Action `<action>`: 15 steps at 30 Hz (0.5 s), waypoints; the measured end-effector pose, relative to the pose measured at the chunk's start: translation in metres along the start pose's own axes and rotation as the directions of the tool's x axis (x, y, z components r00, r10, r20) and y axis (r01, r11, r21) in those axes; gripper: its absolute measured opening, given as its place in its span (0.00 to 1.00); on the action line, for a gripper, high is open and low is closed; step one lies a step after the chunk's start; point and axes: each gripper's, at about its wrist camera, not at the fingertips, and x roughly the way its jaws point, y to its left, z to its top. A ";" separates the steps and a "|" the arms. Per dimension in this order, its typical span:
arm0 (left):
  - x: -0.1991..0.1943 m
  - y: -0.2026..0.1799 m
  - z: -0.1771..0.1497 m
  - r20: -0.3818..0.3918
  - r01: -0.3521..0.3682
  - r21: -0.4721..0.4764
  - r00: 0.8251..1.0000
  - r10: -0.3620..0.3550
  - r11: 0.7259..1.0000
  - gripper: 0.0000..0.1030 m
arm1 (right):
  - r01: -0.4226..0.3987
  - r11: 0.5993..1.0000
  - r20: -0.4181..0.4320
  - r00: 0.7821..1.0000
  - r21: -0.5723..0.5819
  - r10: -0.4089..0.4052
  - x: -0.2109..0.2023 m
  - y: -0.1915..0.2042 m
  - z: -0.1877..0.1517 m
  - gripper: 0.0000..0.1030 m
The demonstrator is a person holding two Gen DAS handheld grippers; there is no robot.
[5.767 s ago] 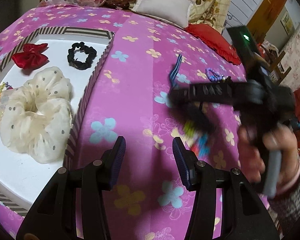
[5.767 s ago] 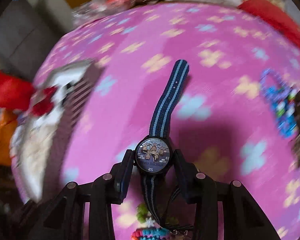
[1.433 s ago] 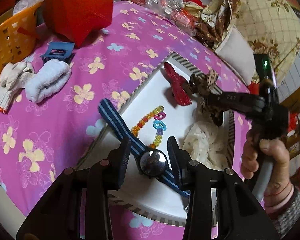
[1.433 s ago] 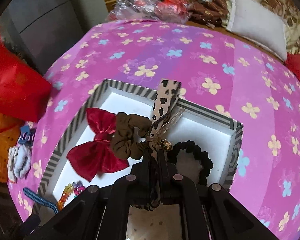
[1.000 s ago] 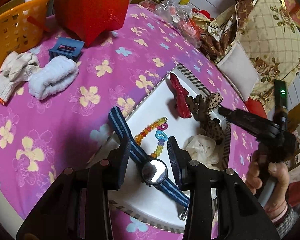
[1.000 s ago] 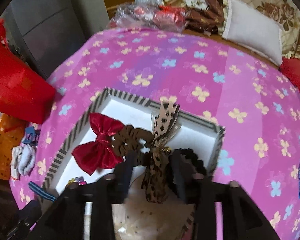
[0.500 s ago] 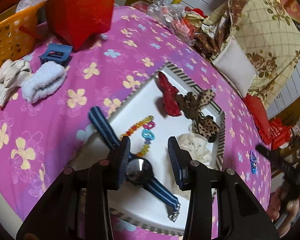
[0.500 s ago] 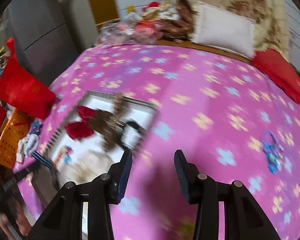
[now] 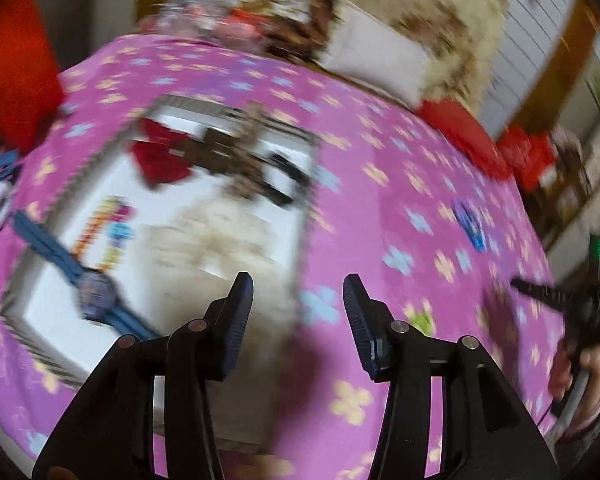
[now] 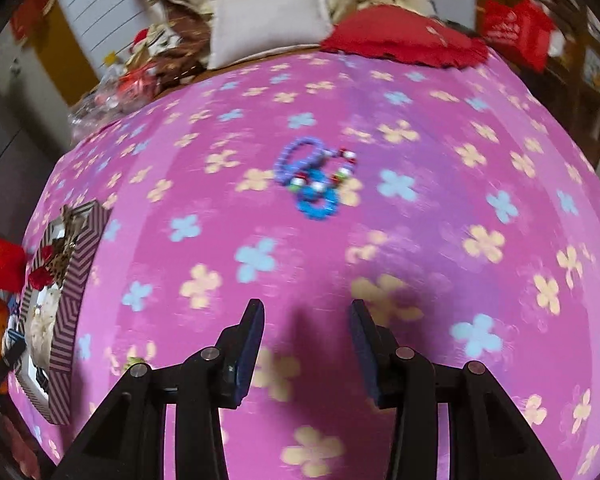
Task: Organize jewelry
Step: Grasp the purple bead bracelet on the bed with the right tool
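Note:
A white striped-rim tray point(image 9: 306, 216) on the pink flowered cloth holds a blue-strap watch point(image 9: 94, 290), a red bow point(image 9: 158, 156), brown and leopard scrunchies point(image 9: 236, 160), a black scrunchie point(image 9: 284, 180), a cream scrunchie point(image 9: 216, 240) and a bead bracelet point(image 9: 104, 232). My left gripper point(image 9: 298, 312) is open and empty over the tray's right edge. My right gripper point(image 10: 306, 346) is open and empty above the cloth, short of a cluster of purple and blue bead bracelets point(image 10: 312, 176), which also shows in the left wrist view point(image 9: 470, 222). The tray also shows at far left in the right wrist view point(image 10: 74, 280).
A white pillow point(image 10: 268, 16) and a red cushion point(image 10: 400, 42) lie at the far edge. A red bag point(image 9: 16, 68) stands left of the tray. A small green bead item point(image 9: 422, 322) lies on the cloth near my left gripper. The left view is motion-blurred.
My left gripper let go of the watch in the tray and swung right. My right gripper released the leopard scrunchie in the tray and moved right toward the bead bracelets.

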 end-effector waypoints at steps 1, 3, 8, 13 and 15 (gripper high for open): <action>0.005 -0.013 -0.005 -0.017 0.011 0.030 1.000 -0.011 0.999 0.45 | -0.006 1.000 0.003 1.000 0.004 0.006 0.001 -0.005 0.000 0.41; 0.014 -0.036 -0.016 -0.046 0.027 0.090 0.999 -0.023 0.996 0.45 | -0.012 1.000 0.005 1.000 0.003 0.012 0.004 -0.010 -0.001 0.41; 0.034 -0.073 -0.040 -0.101 0.053 0.179 0.994 -0.035 0.982 0.45 | -0.010 1.000 0.018 1.000 0.004 0.010 0.019 -0.016 0.013 0.41; 0.056 -0.078 -0.051 -0.152 0.090 0.187 0.986 -0.062 0.978 0.45 | 0.016 1.000 0.027 1.000 0.007 -0.016 0.041 -0.014 0.042 0.41; 0.062 -0.077 -0.053 -0.168 0.114 0.182 0.982 -0.084 0.977 0.45 | 0.020 1.000 0.044 0.999 0.004 -0.020 0.045 -0.010 0.057 0.41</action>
